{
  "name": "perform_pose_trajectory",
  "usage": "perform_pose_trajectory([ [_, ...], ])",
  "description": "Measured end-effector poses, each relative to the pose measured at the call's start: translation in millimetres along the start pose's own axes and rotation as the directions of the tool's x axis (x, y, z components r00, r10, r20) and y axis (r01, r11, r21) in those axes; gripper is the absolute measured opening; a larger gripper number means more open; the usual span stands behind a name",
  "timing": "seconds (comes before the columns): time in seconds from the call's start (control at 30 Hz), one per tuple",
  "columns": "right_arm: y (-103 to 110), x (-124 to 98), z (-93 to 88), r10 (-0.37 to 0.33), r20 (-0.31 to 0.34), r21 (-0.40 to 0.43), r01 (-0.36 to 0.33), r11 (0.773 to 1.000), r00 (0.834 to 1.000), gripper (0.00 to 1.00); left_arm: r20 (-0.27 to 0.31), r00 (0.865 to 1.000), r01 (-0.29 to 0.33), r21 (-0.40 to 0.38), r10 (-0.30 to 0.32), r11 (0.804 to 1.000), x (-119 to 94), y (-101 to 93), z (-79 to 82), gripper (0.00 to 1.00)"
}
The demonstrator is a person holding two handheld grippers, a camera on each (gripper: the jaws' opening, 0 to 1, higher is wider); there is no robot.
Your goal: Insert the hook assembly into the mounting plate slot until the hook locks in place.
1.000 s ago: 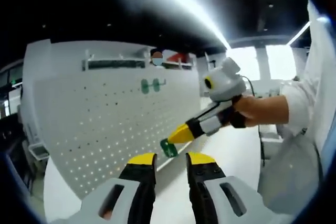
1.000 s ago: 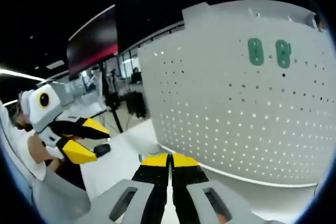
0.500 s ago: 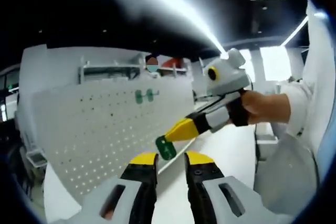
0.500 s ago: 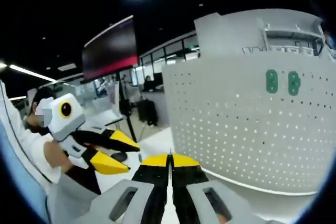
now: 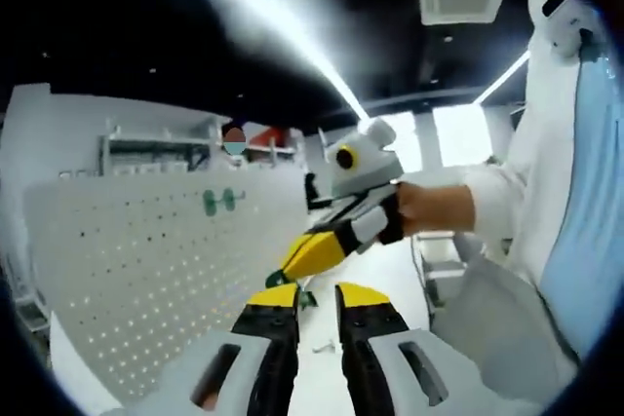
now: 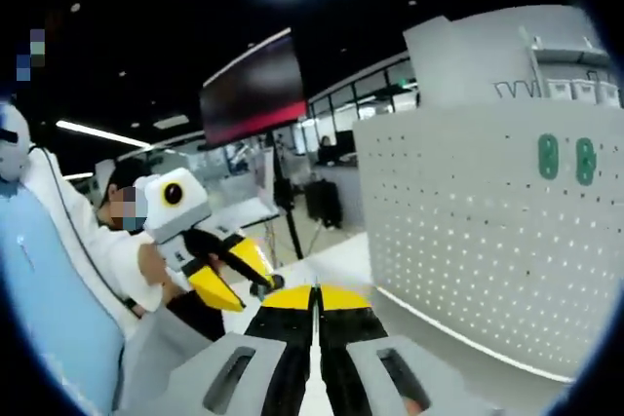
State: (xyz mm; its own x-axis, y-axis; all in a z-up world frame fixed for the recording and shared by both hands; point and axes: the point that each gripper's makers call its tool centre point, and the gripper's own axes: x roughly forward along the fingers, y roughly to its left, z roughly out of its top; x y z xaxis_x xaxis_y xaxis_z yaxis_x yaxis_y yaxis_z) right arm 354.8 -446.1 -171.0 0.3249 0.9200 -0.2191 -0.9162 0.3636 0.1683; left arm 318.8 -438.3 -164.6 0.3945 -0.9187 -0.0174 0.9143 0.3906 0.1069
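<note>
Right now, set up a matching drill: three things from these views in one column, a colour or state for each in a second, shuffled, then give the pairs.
Things:
1. right gripper
2. left gripper
3. pegboard

States:
A. white, full of small holes, two green pieces mounted high up
B. jaws closed together
C. jaws apart with a gap between them

Pairs: 1-B, 2-C, 3-A

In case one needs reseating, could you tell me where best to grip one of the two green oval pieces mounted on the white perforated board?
Probably pinch either green oval piece across its narrow width, jaws on its two long sides, approaching square to the white perforated board; it stands upright, seemingly flat against the board's face.
</note>
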Motion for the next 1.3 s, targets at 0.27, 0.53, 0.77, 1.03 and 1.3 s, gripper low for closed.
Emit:
perform_pose_trajectory([
  [0.27,16.1,-6.6,1.4,0.131,0.015,0.014,-0.132,0.991,0.991,0.0,0.038,0.989,0.147,-0.033,-0.146,0.989,2.3,-18.6,2.3,0.12],
  [0.53,31.0,-12.3,-0.5,0.23,0.013,0.001,-0.23,0.973,0.973,0.0,0.053,0.972,0.23,-0.053,-0.228,0.972,3.2,-32.1,3.6,0.08],
  [0.77,32.9,-13.1,-1.1,0.251,0.019,-0.015,-0.25,0.968,0.968,0.0,0.062,0.965,0.259,-0.058,-0.256,0.964,4.7,-38.9,5.4,0.05],
  [1.03,34.0,-14.2,-2.2,0.26,0.009,-0.017,-0.259,0.966,0.966,0.0,0.05,0.963,0.269,-0.064,-0.266,0.961,7.6,-42.2,4.8,0.04],
  [1.3,27.9,-17.1,-2.8,0.223,0.007,-0.04,-0.223,0.974,0.975,0.05,0.035,0.97,0.241,-0.077,-0.239,0.967,12.6,-34.0,2.4,0.03],
])
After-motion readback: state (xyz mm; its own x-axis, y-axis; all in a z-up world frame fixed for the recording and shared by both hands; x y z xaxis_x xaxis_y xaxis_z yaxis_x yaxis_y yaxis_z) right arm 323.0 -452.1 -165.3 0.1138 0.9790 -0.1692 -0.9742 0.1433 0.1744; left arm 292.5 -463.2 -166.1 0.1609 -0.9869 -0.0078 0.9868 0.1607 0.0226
